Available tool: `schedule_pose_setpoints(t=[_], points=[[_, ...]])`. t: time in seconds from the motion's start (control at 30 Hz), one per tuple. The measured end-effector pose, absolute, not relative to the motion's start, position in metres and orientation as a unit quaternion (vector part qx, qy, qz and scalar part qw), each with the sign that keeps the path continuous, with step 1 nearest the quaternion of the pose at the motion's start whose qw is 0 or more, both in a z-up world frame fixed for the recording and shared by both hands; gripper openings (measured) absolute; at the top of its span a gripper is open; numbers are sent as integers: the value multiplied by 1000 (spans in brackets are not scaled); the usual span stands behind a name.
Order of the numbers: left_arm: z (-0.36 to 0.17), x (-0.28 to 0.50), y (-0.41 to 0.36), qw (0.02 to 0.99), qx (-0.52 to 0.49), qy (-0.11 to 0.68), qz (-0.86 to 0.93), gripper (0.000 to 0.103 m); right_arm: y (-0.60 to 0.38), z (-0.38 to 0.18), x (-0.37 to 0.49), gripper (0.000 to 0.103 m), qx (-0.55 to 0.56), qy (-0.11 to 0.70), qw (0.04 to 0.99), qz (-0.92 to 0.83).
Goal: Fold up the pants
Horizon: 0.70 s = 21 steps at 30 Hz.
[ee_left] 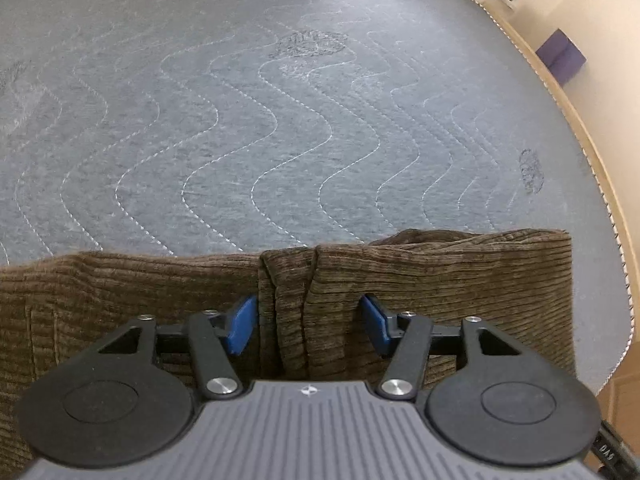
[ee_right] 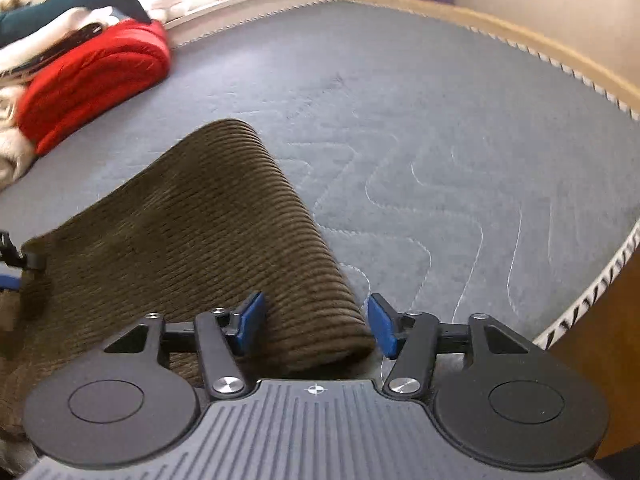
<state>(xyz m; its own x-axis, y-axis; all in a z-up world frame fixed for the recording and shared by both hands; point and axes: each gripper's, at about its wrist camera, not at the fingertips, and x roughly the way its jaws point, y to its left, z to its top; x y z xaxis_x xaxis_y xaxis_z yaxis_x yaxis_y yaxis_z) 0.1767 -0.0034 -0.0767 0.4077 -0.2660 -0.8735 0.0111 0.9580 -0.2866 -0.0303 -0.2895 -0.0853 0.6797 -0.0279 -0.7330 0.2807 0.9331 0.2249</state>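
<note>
Pants (ee_left: 440, 280) (brown corduroy) lie folded on the grey quilted mattress (ee_left: 280, 120), along its near edge. Left gripper (ee_left: 308, 322) stands partly open over a raised pleat of cloth, its blue pads (ee_left: 242, 326) clear of it on either side. Right gripper (ee_right: 316, 326) stands wider, straddling the rolled fold edge without pinching it. At 10 o'clock in the right view sits a red cushion (ee_right: 96, 80) with a plush shark (ee_right: 80, 4) behind, well apart from the pants. A purple block (ee_left: 560, 58) lies off the mattress at 2 o'clock.
</note>
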Motion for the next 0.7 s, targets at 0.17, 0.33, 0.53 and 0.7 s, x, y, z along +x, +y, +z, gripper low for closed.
schedule_pose_setpoints(t=[0.17, 0.33, 0.53, 0.7], points=[[-38, 163, -9, 884, -70, 451, -101, 19, -300, -90, -28, 66, 183, 396, 896, -81], [-46, 161, -9, 875, -38, 475, -85, 27, -300, -92, -23, 72, 208, 401, 890, -61], [-13, 139, -3, 908, -10, 413, -73, 38, -303, -96, -21, 72, 219, 407, 885, -59], [-15, 121, -10, 897, 0, 429, -110, 42, -311, -103, -19, 70, 249, 410, 875, -60]])
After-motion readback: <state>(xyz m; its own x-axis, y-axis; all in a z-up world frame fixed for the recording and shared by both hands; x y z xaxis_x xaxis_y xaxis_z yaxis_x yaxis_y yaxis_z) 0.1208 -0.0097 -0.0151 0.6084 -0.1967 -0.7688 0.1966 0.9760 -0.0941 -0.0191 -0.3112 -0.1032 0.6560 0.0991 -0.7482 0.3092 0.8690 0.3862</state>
